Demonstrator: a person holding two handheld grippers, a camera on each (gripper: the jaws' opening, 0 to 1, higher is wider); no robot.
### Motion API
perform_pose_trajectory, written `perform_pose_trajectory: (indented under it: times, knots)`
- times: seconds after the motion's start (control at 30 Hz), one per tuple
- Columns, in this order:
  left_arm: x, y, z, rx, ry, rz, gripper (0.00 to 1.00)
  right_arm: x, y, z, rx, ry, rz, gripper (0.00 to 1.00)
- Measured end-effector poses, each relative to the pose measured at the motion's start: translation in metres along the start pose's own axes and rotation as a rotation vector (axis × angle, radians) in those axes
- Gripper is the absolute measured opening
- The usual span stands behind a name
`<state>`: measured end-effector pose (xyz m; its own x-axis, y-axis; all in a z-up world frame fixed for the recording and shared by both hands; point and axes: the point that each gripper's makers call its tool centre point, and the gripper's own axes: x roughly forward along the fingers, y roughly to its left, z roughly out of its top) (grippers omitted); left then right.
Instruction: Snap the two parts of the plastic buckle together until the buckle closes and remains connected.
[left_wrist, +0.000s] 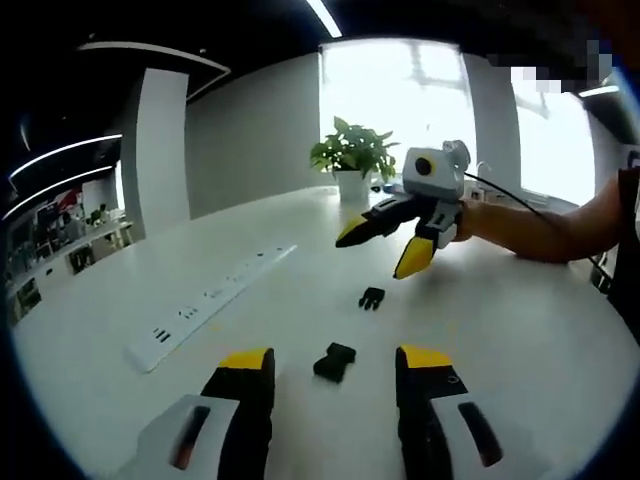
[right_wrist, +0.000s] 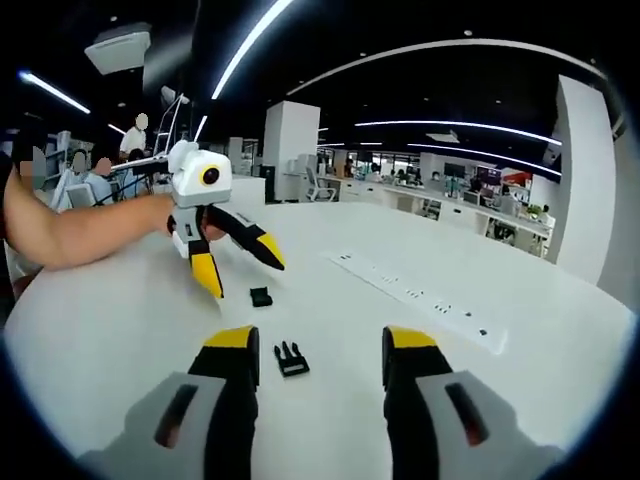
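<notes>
Both buckle halves lying loose and apart on the white counter (left_wrist: 480, 320): socket half (left_wrist: 335, 361) just ahead of the left gripper (left_wrist: 335, 375), pronged half (right_wrist: 291, 358) just ahead of the right gripper (right_wrist: 318, 360). Jaws of both spread wide, pinching nothing. Likely trouble: small, slick plastic skating away under a closing jaw, or a crooked pinch leaving prongs misaligned with the socket. Plenty of bare surface around; power strip (left_wrist: 210, 305) to one side, potted plant (left_wrist: 352, 160) well apart near the far edge.
</notes>
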<state>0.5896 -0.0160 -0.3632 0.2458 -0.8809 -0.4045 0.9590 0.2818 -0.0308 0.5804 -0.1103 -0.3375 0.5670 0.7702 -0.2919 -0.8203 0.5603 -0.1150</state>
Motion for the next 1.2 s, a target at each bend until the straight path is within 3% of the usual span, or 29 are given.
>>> perform_pose_trajectory:
  times: [0.17,0.77,0.97,1.2]
  knots:
    - [0.001,-0.004,0.000,0.001,0.002,-0.012,0.48,0.001,0.007,-0.006,-0.004,0.027,0.038,0.43]
    - [0.008,-0.017,-0.009,-0.010,0.050,-0.064,0.45,0.006,0.030,-0.020,-0.014,0.082,0.125,0.39]
    - [0.005,-0.017,-0.009,-0.026,0.055,-0.066,0.35,0.007,0.034,-0.024,-0.026,0.100,0.139,0.31]
    - [0.009,-0.015,-0.013,-0.031,0.065,-0.057,0.35,0.012,0.027,-0.027,-0.052,0.115,0.118,0.28]
